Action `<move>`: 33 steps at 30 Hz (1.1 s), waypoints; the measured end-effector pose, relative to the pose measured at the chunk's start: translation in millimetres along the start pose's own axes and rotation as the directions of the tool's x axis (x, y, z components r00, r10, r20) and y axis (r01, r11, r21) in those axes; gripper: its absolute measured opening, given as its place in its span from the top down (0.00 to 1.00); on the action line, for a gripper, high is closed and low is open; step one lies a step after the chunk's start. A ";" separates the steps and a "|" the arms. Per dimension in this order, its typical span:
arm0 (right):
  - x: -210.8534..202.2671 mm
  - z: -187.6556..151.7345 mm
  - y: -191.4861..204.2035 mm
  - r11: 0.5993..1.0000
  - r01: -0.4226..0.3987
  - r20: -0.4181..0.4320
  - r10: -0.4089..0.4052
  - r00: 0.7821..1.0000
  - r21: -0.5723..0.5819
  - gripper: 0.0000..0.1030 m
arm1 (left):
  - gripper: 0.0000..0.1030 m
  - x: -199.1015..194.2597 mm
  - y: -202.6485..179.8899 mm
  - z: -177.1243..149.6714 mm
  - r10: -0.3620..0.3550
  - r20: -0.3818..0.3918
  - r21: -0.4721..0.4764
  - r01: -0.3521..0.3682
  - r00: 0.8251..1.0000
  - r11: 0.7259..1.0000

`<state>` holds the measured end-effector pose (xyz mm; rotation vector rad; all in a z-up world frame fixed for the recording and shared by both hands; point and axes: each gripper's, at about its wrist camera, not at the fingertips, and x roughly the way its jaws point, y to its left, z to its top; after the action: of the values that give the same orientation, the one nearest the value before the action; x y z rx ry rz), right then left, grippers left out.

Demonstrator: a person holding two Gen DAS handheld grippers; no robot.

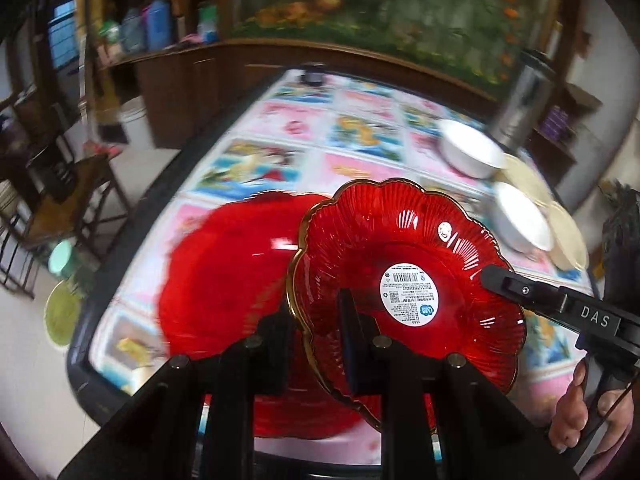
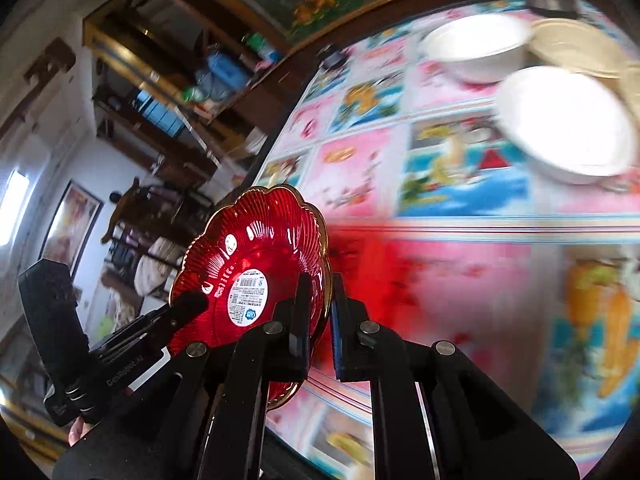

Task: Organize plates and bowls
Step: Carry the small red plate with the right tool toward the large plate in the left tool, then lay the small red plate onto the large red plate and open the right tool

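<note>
I am holding a red glass plate with a wavy gold rim (image 1: 408,280) up in the air, above the table with the bright cartoon picture cloth (image 1: 304,128). My left gripper (image 1: 316,340) pinches the rim on one side. My right gripper (image 2: 320,320) pinches the rim on the other side, and its fingers are squeezed nearly all the way together on the thin edge. The plate is tipped, so I can see the round white sticker (image 1: 408,296) in its middle.

Right under it lies a second red plate (image 1: 224,272) flat on the cloth. It looks blurry. Farther off sit a white bowl (image 1: 472,152) and another white bowl (image 1: 524,216), close to some pale flat round plates (image 1: 532,184).

I think my plate is hard and stiff, so it will not bend. It looks shiny and smooth, so it could slip. It could chip or break if it bumps the one below. The rim is thin and wavy, so the best place to hold is right on that edge, one gripper on each side, like now. I should set it down softly and flat, not drop it.
</note>
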<state>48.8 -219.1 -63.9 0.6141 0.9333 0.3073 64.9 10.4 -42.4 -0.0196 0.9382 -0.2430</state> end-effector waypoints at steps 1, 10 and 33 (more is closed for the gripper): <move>11.1 0.2 6.3 1.000 0.000 -0.014 0.000 1.000 -0.010 0.92 | 0.82 3.1 8.2 0.3 0.013 -0.006 -0.019 -0.013 1.000 1.000; 64.3 5.8 40.7 0.995 0.041 -0.065 -0.047 0.997 -0.093 0.92 | 0.82 18.3 50.1 1.1 0.064 -0.028 -0.101 -0.066 0.998 0.993; 111.1 5.7 69.4 0.924 0.250 -0.074 -0.282 0.957 -0.290 0.86 | 0.76 47.0 69.5 -0.5 0.108 -0.133 -0.107 -0.123 0.985 0.987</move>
<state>117.6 -110.9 -91.5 0.2071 1.0487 0.2249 104.8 67.9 -88.6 -0.0564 1.0753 -0.0826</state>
